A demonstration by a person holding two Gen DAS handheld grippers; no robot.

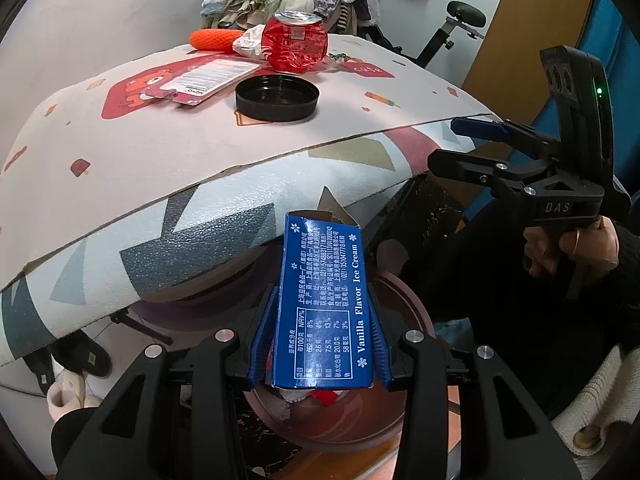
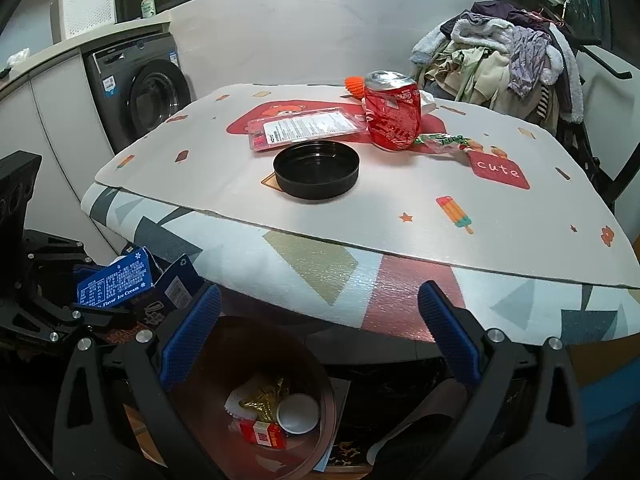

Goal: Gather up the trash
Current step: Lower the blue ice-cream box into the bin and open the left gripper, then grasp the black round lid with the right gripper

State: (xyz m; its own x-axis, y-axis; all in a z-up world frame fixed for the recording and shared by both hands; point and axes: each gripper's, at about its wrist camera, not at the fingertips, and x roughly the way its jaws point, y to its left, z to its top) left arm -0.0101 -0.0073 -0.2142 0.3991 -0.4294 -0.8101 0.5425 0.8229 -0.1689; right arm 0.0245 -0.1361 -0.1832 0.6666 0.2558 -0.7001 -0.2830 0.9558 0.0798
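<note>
Trash is partly sitting in the bin (image 2: pixel 316 396); left gripper (image 1: pixel 320 332), jaws clamped on ice-cream box (image 1: pixel 324 300), is hanging above it; right gripper (image 2: pixel 320 340) jaws are standing apart; crushed can (image 2: pixel 394 114) is waiting on the desk (image 2: pixel 400 200) beyond it.

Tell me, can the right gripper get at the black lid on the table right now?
Probably yes. The right gripper is open and empty, and the black lid lies ahead of it on the table with nothing between; the crushed red can stands behind the lid.
</note>
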